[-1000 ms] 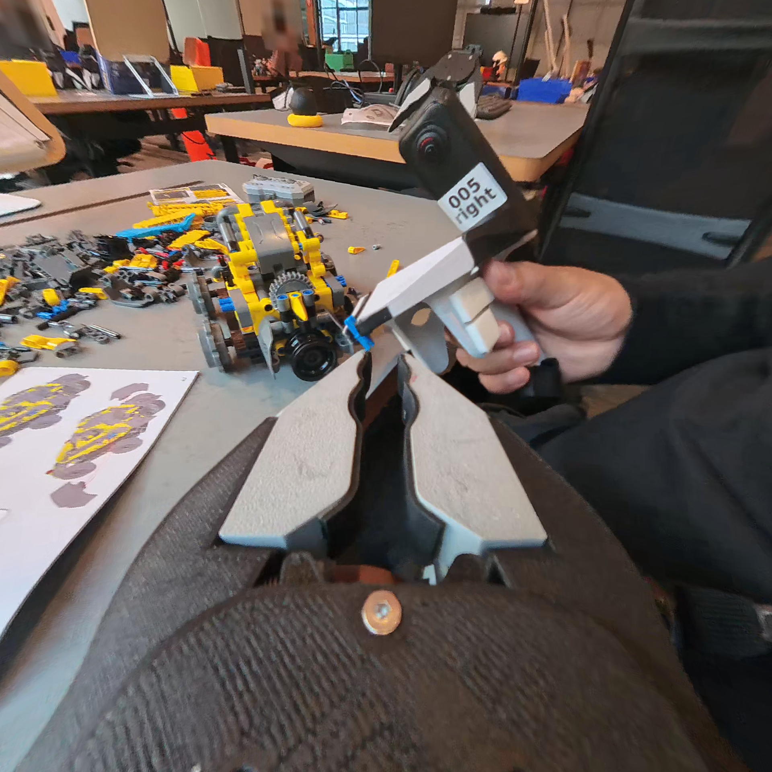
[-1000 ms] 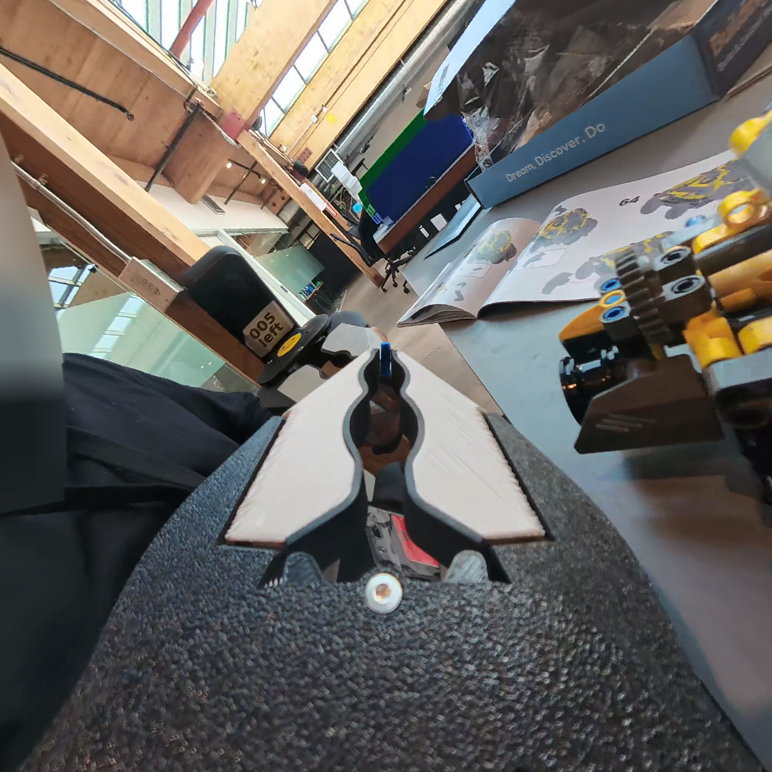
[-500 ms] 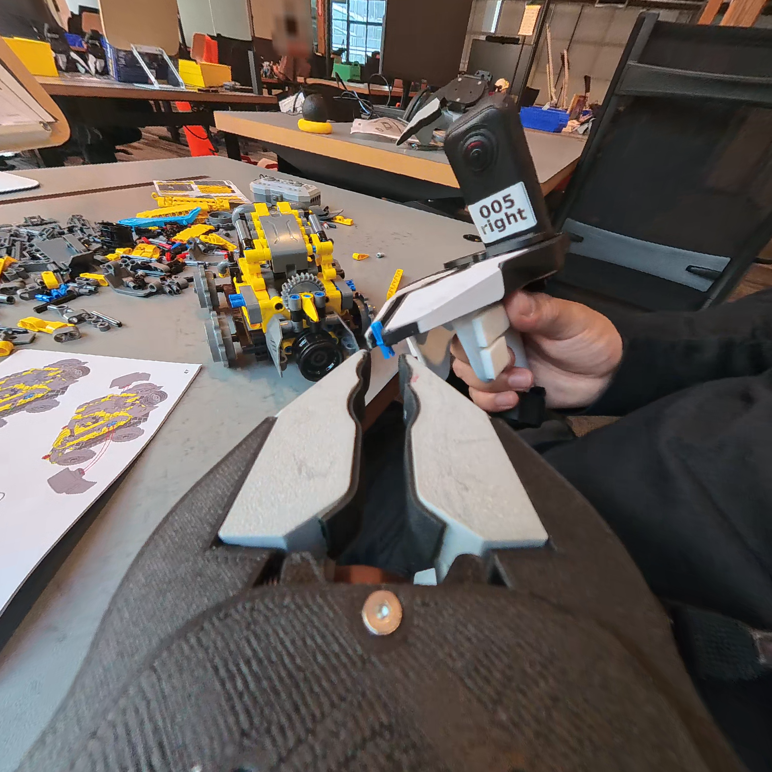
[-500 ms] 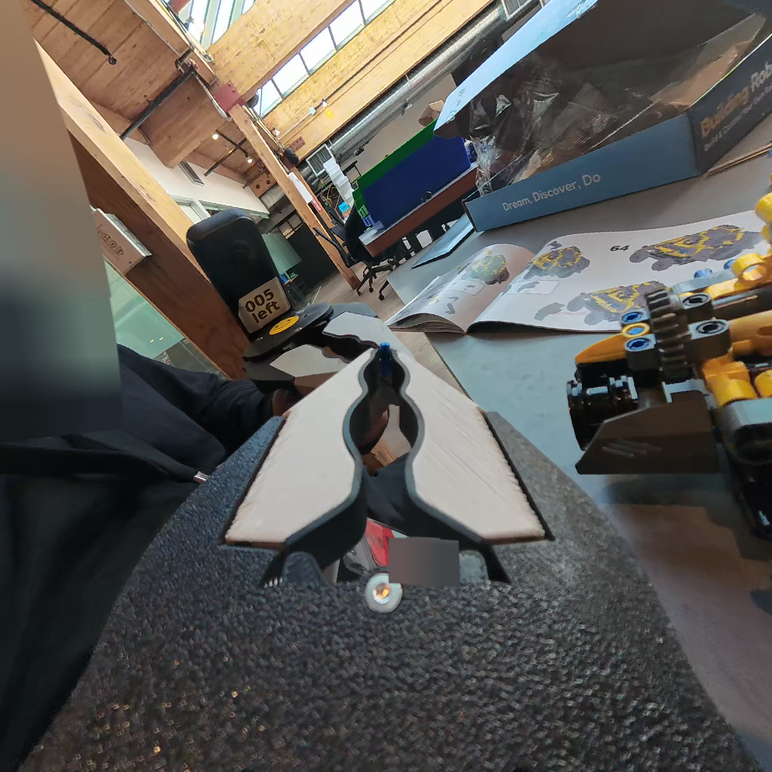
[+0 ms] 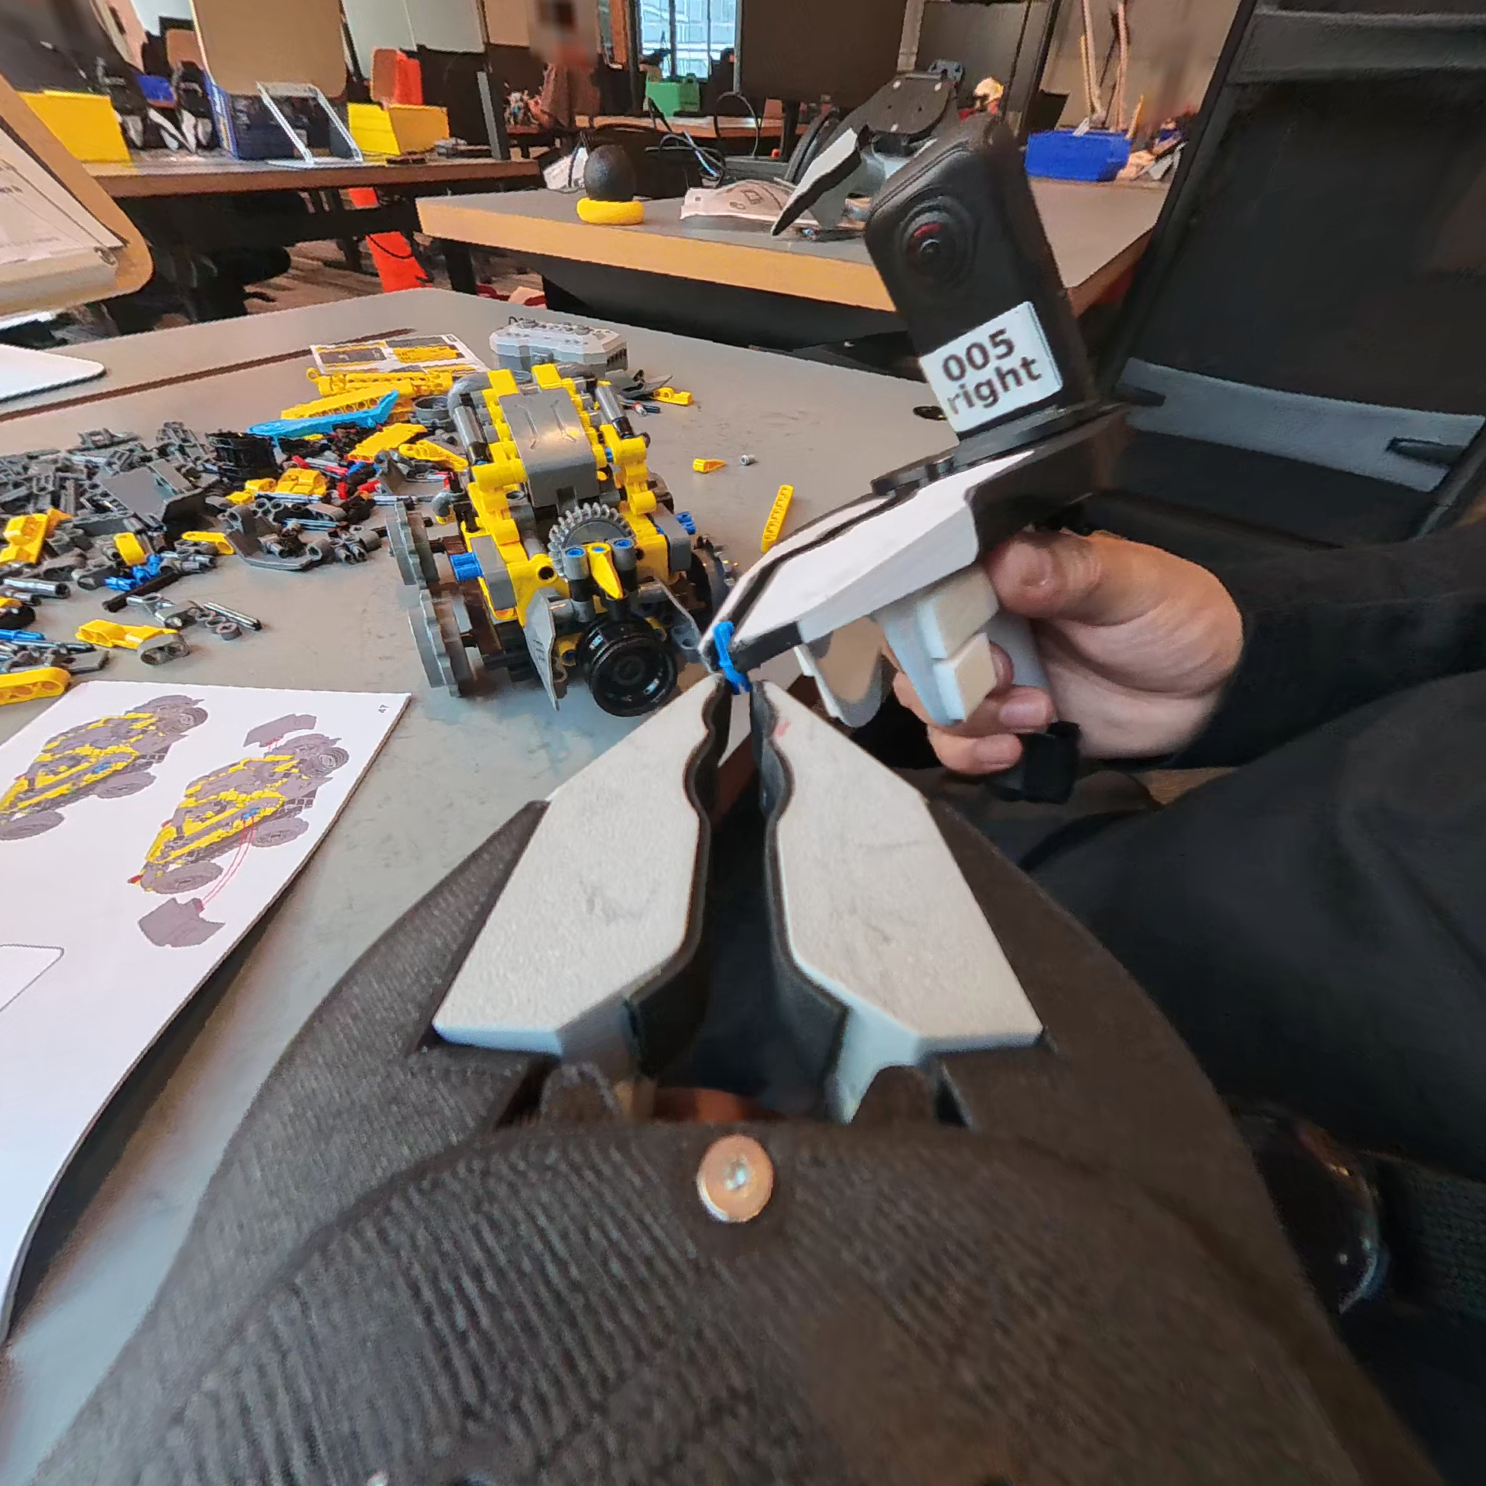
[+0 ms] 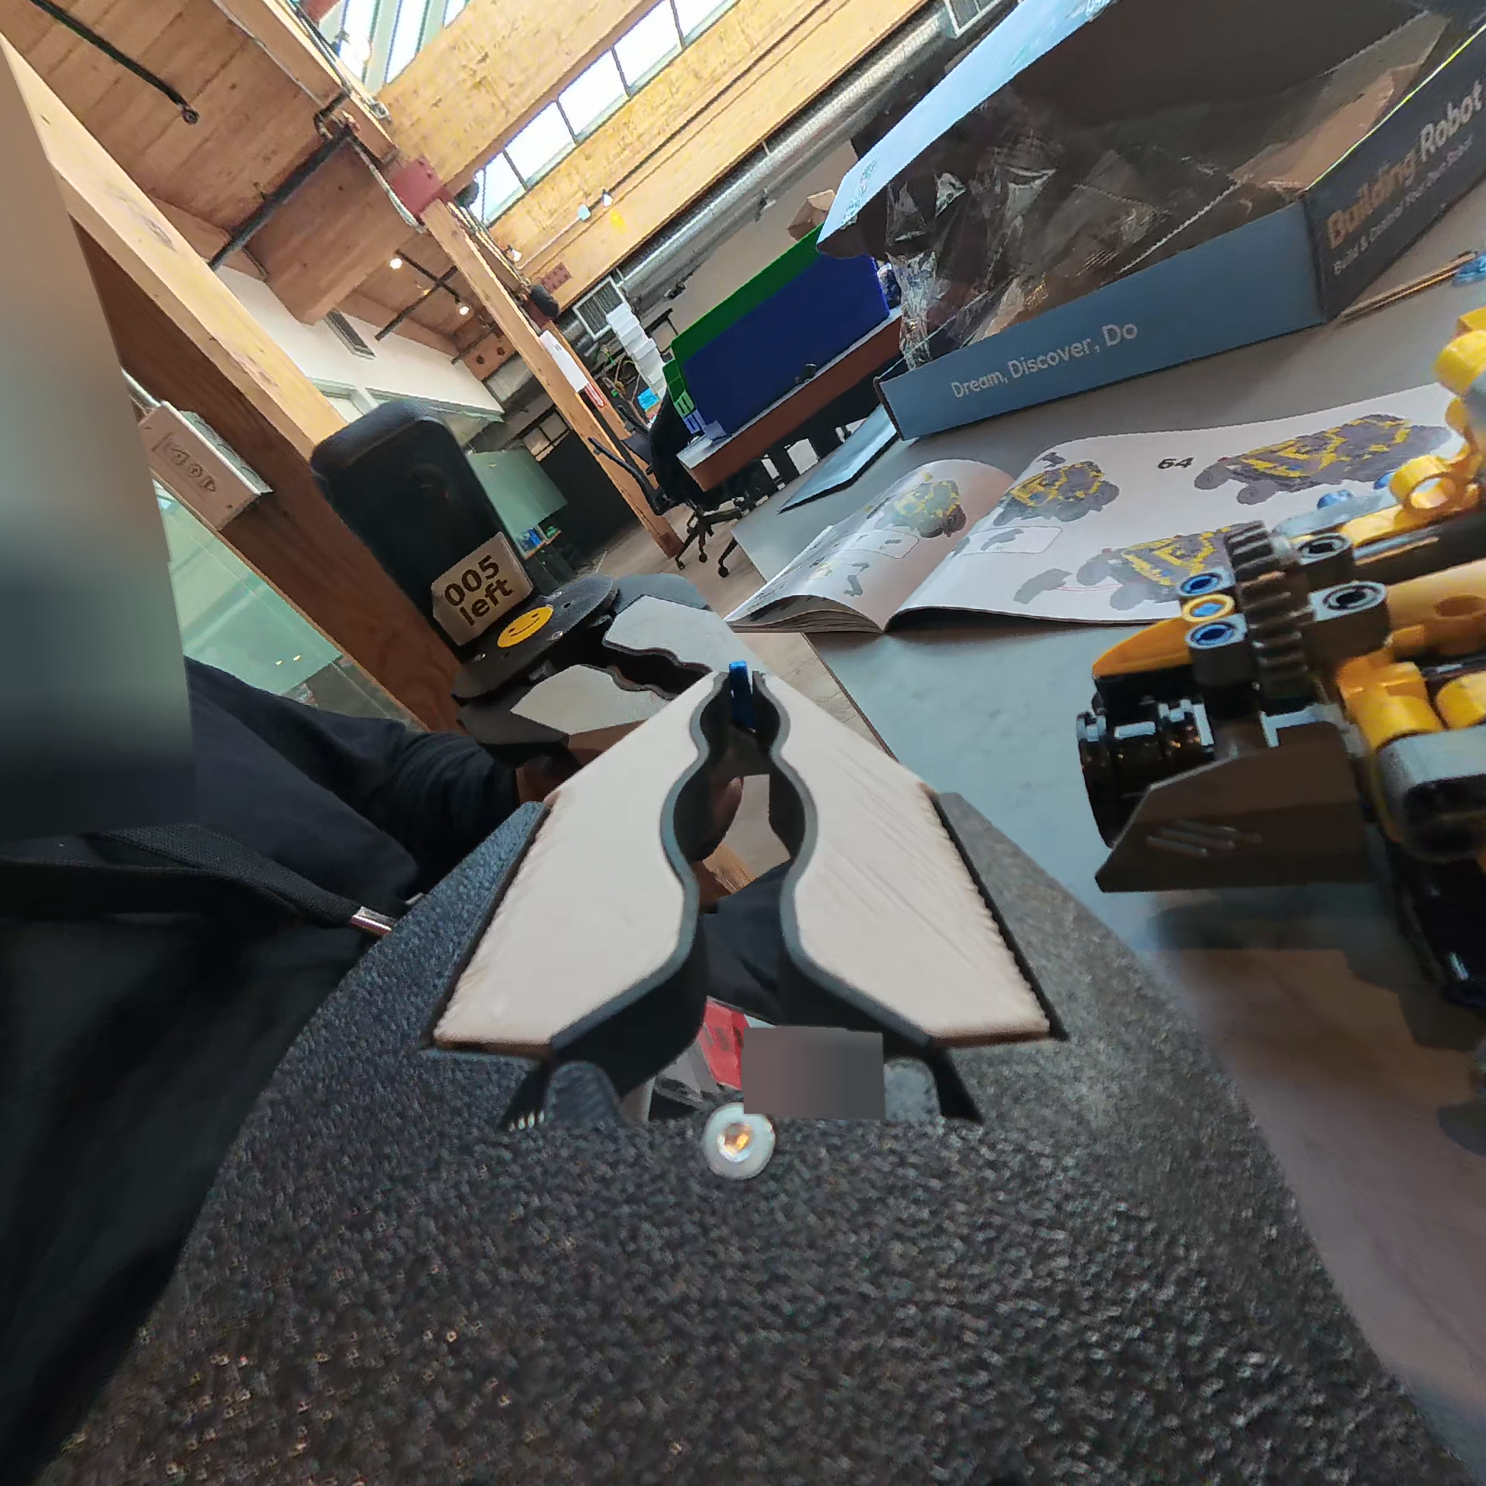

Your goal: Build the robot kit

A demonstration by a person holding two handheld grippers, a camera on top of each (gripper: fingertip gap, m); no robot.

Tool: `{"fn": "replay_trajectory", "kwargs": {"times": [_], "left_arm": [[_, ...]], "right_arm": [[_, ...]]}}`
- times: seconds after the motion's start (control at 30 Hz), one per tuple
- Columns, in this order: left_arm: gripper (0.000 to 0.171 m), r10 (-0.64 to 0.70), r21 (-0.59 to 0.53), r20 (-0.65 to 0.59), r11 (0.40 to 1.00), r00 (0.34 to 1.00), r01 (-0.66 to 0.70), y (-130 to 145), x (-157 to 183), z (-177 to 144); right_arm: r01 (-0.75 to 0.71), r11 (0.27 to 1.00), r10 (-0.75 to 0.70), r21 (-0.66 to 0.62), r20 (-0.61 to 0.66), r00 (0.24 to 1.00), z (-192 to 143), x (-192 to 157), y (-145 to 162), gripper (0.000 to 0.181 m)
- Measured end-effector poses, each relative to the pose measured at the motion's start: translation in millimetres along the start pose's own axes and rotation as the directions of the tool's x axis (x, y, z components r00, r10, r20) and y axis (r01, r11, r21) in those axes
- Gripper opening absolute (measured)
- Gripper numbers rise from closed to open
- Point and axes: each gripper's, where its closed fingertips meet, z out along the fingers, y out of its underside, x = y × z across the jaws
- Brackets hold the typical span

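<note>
The right gripper (image 5: 728, 655) pinches a small blue pin (image 6: 738, 693); the left gripper (image 5: 736, 708), at its six o'clock, has jaws slightly parted, empty. Better steady both tips, off the table (image 5: 804, 418) edge.

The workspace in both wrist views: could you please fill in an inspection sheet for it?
Surface: grey table, largely covered.
Job's things: yellow and grey brick vehicle upright on the table; small blue pin pinched in the right gripper.
Clutter: loose building pieces; open instruction booklet; blue cardboard box.
Grippers: right gripper shut on the pin, off the table edge; left gripper nearly closed and empty, tips just below the pin.
Cables: nothing seen on this table.
Surroundings: other desks, office chair, wooden beams.
</note>
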Motion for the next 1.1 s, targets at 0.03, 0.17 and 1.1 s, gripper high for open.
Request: {"fn": "replay_trajectory", "kwargs": {"times": [0.03,0.17,1.1], "left_arm": [[0.001,0.012,-0.002,0.005,1.000,1.000,-0.012,-0.1,0.0,-0.1],[0.001,0.050,-0.021,0.008,0.999,0.999,-0.050,2.2,0.9,0.8],[0.000,0.487,-0.241,-0.048,0.842,0.872,-0.483,39.4,18.5,10.0]], "right_arm": [[-0.001,1.000,0.001,0.000,0.002,1.000,-0.2,-0.1,0.3,0.005],[-0.013,1.000,0.013,-0.011,0.004,1.000,-2.7,1.6,4.1,0.005],[0.429,0.685,-0.543,-0.589,-0.020,0.839,-29.2,7.5,45.7,0.003]]}}
